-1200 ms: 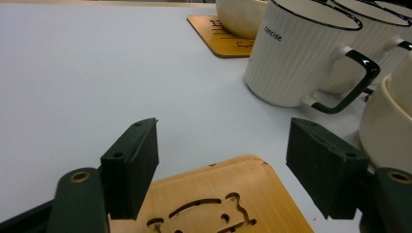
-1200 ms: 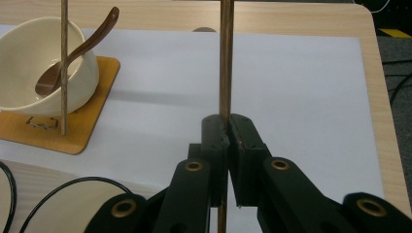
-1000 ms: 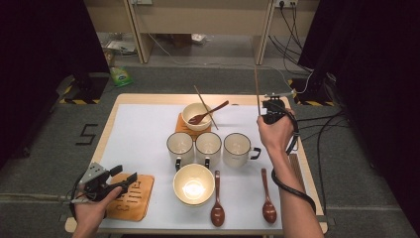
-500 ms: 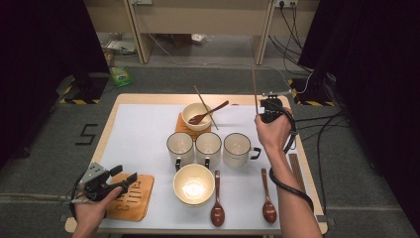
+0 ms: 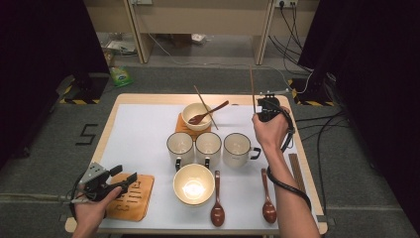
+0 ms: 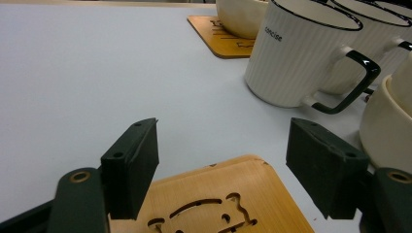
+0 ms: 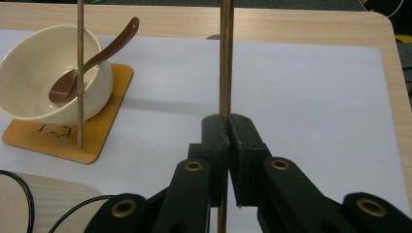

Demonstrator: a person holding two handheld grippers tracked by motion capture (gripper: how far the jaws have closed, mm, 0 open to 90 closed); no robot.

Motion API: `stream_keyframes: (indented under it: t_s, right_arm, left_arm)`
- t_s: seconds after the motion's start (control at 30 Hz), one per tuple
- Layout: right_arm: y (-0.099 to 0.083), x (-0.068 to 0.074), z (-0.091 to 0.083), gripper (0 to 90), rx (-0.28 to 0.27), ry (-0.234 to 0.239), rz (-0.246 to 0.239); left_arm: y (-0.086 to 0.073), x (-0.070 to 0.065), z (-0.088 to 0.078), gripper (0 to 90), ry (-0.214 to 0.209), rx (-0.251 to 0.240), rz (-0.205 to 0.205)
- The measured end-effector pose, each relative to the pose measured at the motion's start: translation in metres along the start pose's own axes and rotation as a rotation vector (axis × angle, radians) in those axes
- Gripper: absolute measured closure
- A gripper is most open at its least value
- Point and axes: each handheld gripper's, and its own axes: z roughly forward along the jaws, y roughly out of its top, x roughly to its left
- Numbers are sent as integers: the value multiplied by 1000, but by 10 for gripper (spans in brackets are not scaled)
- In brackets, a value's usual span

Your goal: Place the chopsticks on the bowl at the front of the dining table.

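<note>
Chopstick [image 7: 226, 58] stands upright, clamped between the pads of the right tongs [image 7: 228, 127], held above the far right part of the counter [image 5: 143, 129] just right of the far bowl [image 5: 194, 115]. That bowl sits on a wooden coaster [image 7: 63, 141] and carries a brown spoon [image 5: 208, 113] and a second chopstick [image 5: 205, 107] leaning across its rim. Left tongs [image 6: 221, 170] stand open and empty, low over a second coaster [image 6: 218, 204] at the near left corner, with three white mugs [image 5: 208, 148] in a row mid-counter.
</note>
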Motion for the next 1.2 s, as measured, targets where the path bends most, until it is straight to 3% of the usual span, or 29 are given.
stream_keyframes:
  t_s: [1.2]
  right_arm:
    - [9, 12, 6, 854, -4, 13, -9]
  left_arm:
    - [0, 0, 0, 268, -1, 2, -1]
